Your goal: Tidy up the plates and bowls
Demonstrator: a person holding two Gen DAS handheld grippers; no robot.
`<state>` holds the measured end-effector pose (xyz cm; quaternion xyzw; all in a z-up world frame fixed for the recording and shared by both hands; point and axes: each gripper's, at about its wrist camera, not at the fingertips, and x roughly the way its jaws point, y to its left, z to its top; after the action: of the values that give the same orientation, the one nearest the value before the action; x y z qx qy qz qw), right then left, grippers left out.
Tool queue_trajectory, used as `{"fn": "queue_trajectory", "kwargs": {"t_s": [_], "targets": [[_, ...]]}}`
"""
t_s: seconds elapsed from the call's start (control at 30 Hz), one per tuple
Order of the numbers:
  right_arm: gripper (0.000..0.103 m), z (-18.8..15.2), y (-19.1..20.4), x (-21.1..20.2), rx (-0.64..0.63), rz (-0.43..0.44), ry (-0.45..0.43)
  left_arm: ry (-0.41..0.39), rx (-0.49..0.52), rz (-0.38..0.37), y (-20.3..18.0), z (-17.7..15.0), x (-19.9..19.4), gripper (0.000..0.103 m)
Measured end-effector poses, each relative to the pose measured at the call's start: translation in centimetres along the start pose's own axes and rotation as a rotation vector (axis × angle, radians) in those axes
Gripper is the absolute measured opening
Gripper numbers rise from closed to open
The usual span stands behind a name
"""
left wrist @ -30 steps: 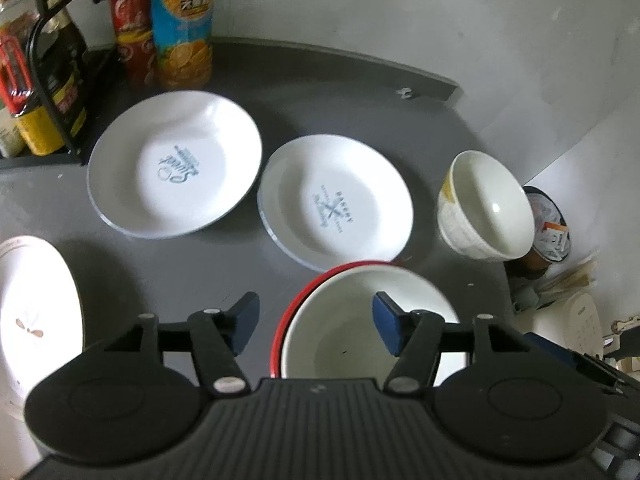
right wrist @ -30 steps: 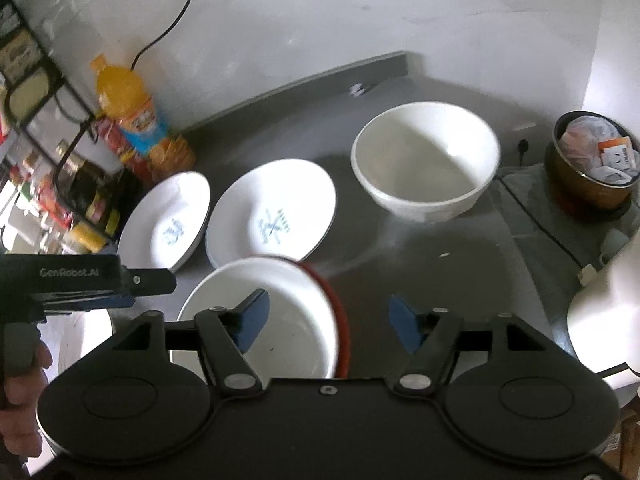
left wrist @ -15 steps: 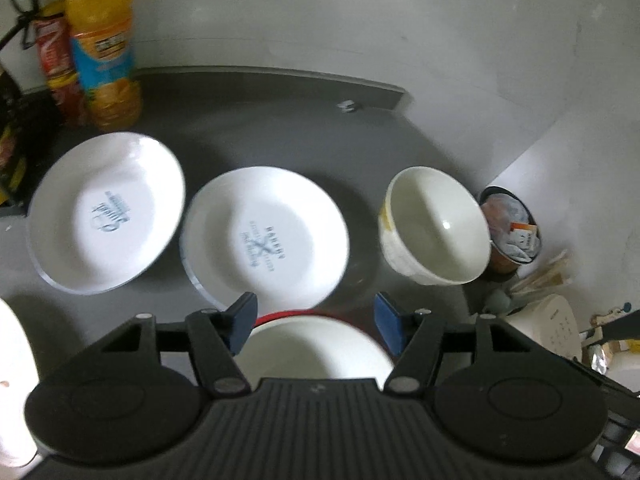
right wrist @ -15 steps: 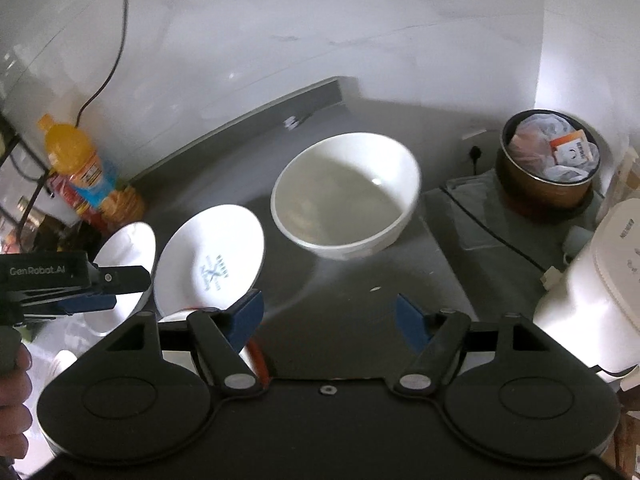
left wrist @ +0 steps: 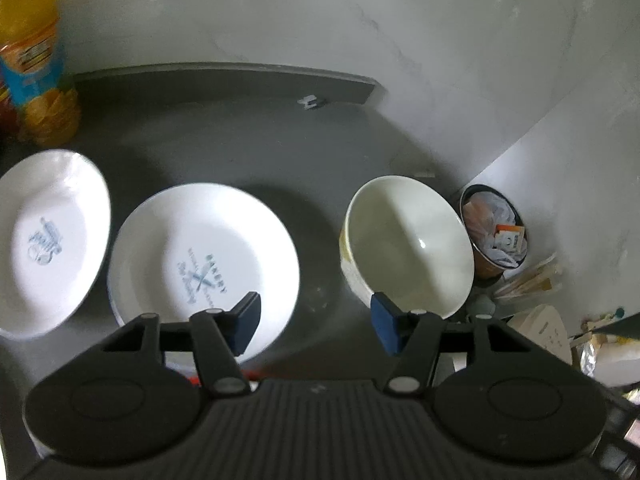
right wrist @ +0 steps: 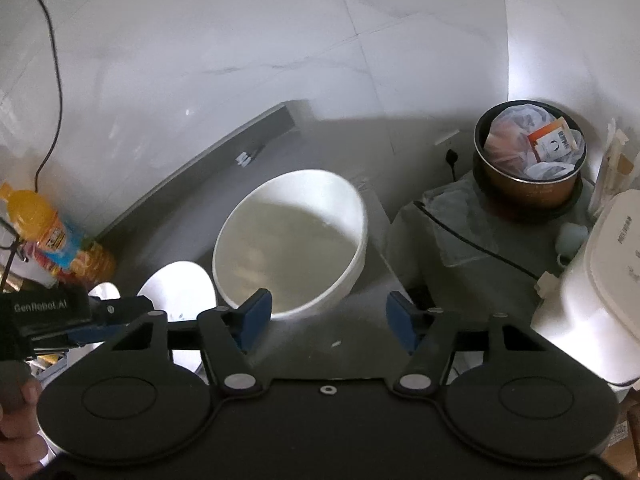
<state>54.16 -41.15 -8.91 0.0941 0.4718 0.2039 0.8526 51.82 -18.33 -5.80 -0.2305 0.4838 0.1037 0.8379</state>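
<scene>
Right wrist: right fingers spread empty, bowl near counter edge

Left wrist cam: high, angled down-forward over counter, plates near. Right wrist cam: further right, same tilt, bowl close. Shared: bowl, bottle, pot.

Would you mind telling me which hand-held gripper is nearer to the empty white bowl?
Right, narrowly, as far as I can judge. The right hand-held gripper points at the bowl, its left fingertip overlapping the rim. The left hand-held gripper points between plate and bowl.
</scene>
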Motion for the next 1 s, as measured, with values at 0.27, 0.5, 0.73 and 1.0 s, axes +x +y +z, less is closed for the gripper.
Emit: {"fn": "queue_trajectory", "kwargs": {"t_s": [0.27,0.5,0.73,1.0], "targets": [[0.054,1.0,-1.5,3.2,0.046,-0.003,0.033,0.036,-0.004,-0.002,-1.5,1.2,3.5,0.056],[0.045,1.5,-1.8,5.9,0.069,0.000,0.070,0.083,-0.058,-0.008,-2.0,2.0,6.7,0.046],[0.034,1.6,-2.0,8.4,0.108,-0.022,0.112,0.116,-0.097,-0.015,-2.0,3.0,9.6,0.027],[0.021,1.5,-1.5,9.2,0.096,-0.052,0.121,0.139,-0.111,0.001,-2.4,2.7,11.1,0.014]]}}
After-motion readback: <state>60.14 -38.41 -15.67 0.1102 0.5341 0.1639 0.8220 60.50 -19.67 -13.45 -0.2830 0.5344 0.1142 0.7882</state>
